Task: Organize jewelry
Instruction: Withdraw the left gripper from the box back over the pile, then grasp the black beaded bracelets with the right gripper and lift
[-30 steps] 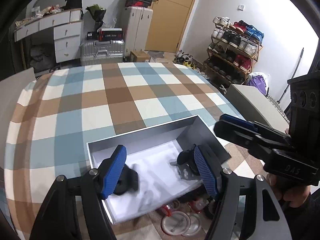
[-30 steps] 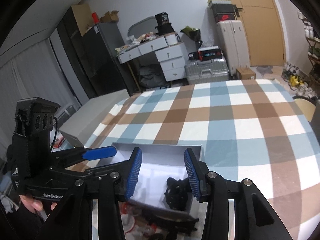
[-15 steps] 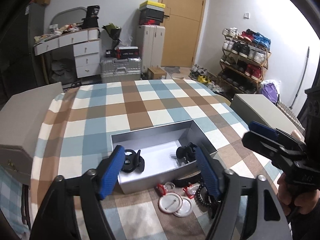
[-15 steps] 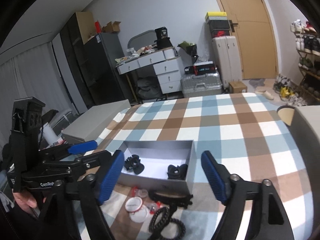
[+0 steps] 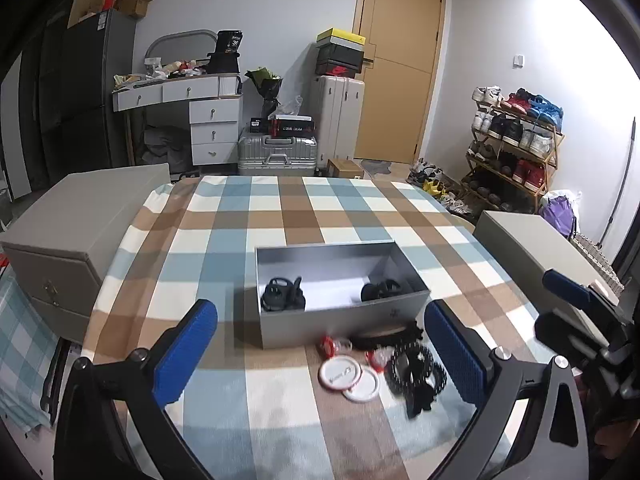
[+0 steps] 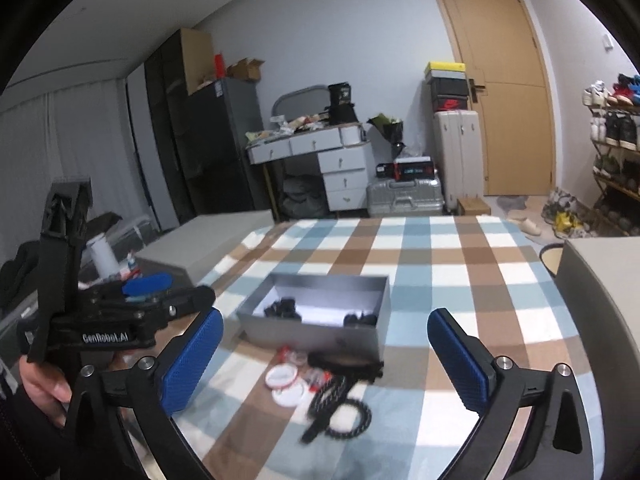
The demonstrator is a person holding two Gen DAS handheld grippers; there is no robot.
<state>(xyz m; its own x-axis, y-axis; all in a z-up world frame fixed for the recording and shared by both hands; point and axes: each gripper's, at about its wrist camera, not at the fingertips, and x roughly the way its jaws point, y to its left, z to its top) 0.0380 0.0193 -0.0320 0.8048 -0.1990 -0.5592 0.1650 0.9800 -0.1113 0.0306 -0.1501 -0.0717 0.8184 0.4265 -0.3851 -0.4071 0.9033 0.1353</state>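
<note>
Grey box ahead holds two black pieces; both grippers, left and right, are opening empty, so next approach the black coil squarely before closing.

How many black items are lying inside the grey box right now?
2: one black item at the left end of the grey box, the other black item at its right end. The near wall may hide more.

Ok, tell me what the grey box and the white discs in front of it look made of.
Grey box: probably coated cardboard, given its thin straight walls, matte silver-grey outside and white floor. White discs: likely plastic or metal lids; flat, smooth, slightly glossy, though too blurred to be sure.
</note>
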